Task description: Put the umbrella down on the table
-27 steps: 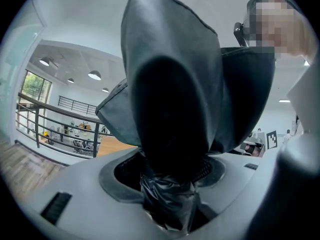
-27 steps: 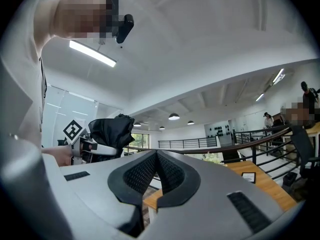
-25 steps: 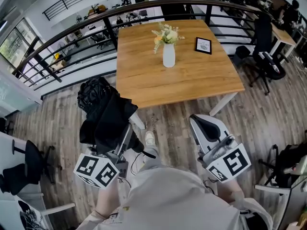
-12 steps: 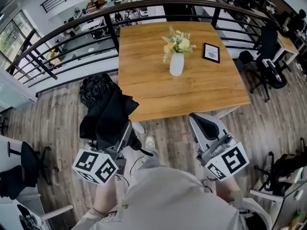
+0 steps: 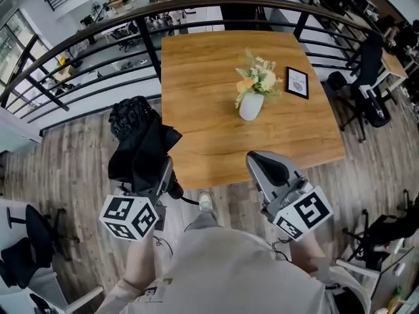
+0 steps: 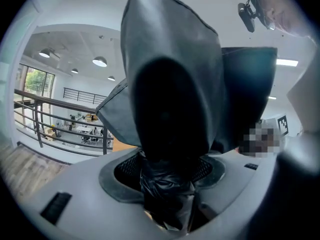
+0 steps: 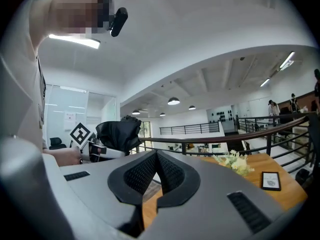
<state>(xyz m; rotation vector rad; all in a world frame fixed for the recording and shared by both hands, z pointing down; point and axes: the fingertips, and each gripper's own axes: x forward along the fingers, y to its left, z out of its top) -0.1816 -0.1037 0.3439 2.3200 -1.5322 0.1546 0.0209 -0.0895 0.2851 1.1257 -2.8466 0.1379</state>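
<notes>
**Umbrella held off the table's edge**

The folded black umbrella (image 5: pixel 140 148) is clamped in the left gripper (image 5: pixel 162 178). In the left gripper view the jaws are closed on the bunched black fabric near the umbrella's (image 6: pixel 170 109) lower end, and the loose canopy rises straight above the left gripper (image 6: pixel 167 186), filling most of that view. From the head view the umbrella hangs over the wooden floor (image 5: pixel 78 149), just outside the table's (image 5: pixel 203 70) near left corner, at about 8 o'clock from the vase (image 5: pixel 251 106). It does not rest on the table.

The right gripper (image 5: pixel 262 162) is clenched with nothing in it: in the right gripper view its two dark ribbed pads (image 7: pixel 140 176) meet at their tips in the right gripper (image 7: pixel 157 176), with only the table edge visible beyond them. In the head view it sits at the table's near edge, at about 6 o'clock from the vase.

The white vase of pale flowers stands near the middle of the table. A small black picture frame (image 5: pixel 296 82) lies at about 2 o'clock from it, near the right edge. A dark railing (image 5: pixel 91 34) curves round the table's far side.
</notes>
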